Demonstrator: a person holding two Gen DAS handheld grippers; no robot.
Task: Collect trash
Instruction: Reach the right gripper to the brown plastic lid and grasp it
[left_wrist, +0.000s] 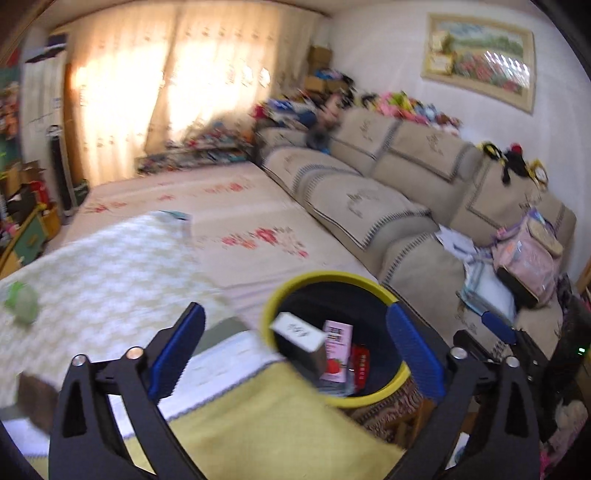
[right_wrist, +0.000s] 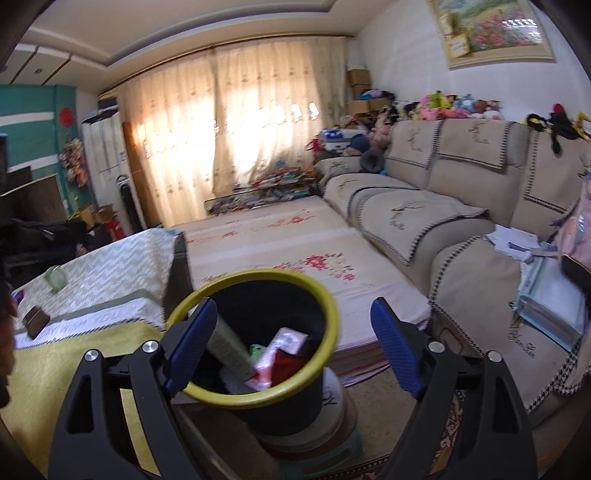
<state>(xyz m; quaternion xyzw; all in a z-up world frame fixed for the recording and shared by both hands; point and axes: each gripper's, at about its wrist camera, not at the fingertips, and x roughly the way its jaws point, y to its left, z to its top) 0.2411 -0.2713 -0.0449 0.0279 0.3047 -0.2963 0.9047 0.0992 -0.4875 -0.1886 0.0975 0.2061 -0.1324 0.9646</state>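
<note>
Both claws, left (left_wrist: 295, 354) and right (right_wrist: 291, 343), gape empty over the bin (right_wrist: 332, 321). Cartons (left_wrist: 336, 350) lie inside it. Green wad (left_wrist: 22, 302) sits on the table (left_wrist: 110, 266) (light and crushable, I reckon); I'd pinch its middle.

Warm daylight glows through the drawn curtains (right_wrist: 236, 122), overexposed in patches. Left wrist view is motion-blurred; both views bend and darken at fisheye edges.

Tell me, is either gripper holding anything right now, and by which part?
Nothing is held. The left gripper and right gripper both stand open and empty above the yellow-rimmed bin.
</note>
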